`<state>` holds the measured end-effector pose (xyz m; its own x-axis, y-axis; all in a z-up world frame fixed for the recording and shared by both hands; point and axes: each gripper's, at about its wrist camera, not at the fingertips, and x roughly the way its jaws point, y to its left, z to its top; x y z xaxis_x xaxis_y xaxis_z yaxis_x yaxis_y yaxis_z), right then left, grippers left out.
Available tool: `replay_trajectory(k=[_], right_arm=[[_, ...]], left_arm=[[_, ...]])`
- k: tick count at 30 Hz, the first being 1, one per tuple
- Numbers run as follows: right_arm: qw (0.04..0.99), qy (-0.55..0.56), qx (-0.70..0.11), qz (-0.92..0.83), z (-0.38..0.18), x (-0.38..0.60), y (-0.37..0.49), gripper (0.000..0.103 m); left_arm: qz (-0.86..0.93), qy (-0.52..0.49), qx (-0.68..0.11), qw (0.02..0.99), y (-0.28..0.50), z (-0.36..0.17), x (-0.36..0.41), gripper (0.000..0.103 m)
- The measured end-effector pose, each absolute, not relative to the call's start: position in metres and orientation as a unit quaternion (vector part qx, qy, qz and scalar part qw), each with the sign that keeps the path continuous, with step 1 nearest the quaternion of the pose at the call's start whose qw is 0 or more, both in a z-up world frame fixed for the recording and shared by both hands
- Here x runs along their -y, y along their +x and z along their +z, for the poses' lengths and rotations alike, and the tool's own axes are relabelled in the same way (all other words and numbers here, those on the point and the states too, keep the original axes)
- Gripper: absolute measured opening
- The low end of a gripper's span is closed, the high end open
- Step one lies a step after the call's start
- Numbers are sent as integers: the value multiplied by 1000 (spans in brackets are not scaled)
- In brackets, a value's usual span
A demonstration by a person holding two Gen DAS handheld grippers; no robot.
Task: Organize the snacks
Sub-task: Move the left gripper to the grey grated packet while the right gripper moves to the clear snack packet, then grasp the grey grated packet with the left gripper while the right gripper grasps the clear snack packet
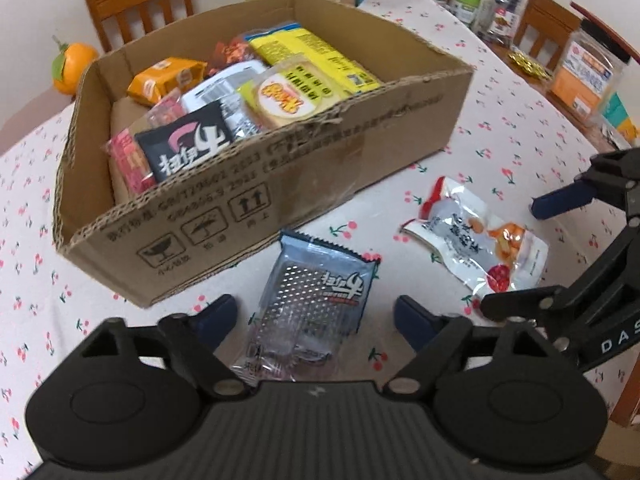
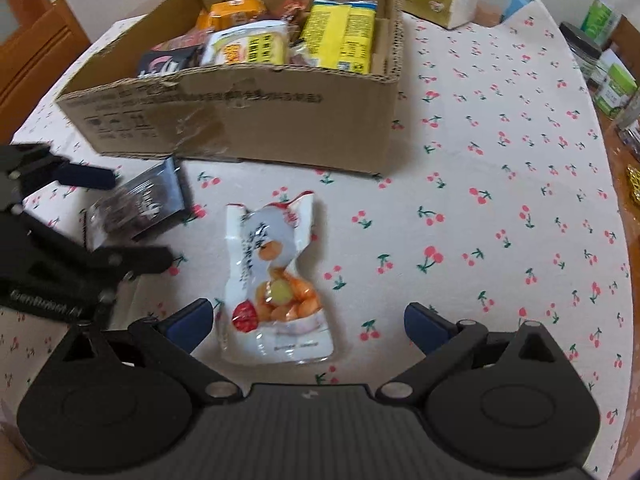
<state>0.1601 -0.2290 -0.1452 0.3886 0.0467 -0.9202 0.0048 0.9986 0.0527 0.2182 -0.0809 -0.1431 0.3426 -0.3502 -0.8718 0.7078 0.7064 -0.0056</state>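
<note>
Left wrist view: left gripper [image 1: 314, 314] open astride blue packet [image 1: 316, 292]; right gripper [image 2: 308, 326] open over white pouch [image 2: 276, 280]. 2 picks pending; next clamp, lift into box [image 1: 280, 184].

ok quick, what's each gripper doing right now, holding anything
left gripper: open, fingers either side of the blue-grey snack packet, not gripping it.
right gripper: open, over the white snack pouch, holding nothing.

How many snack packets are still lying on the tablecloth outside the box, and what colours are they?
Blue and silver packet: 1
White packet with orange pieces pictured on it: 1
Total on the tablecloth outside the cardboard box: 2
</note>
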Motion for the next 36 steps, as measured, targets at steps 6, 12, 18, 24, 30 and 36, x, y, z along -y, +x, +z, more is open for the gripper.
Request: replay_trajectory(k=[6, 12, 18, 24, 30, 36], right_arm=[[832, 15, -554, 25, -147, 225, 157, 103], [835, -5, -550, 37, -147, 220, 151, 103], [835, -8, -548, 39, -147, 217, 150, 103], [839, -7, -543, 44, -147, 213, 150, 103], [842, -11, -537, 49, -147, 208, 152, 103], [850, -22, -525, 47, -148, 203, 160, 102]], left_arm=[[-346, 193, -476, 785, 206, -140, 82, 77], [-332, 190, -461, 801, 213, -142, 84, 72], [-348, 190, -470, 789, 209, -138, 88, 58], [-324, 183, -465, 803, 208, -138, 84, 48], [-311, 176, -469, 808, 207, -135, 76, 44], [-275, 160, -480, 817, 211, -134, 57, 44]])
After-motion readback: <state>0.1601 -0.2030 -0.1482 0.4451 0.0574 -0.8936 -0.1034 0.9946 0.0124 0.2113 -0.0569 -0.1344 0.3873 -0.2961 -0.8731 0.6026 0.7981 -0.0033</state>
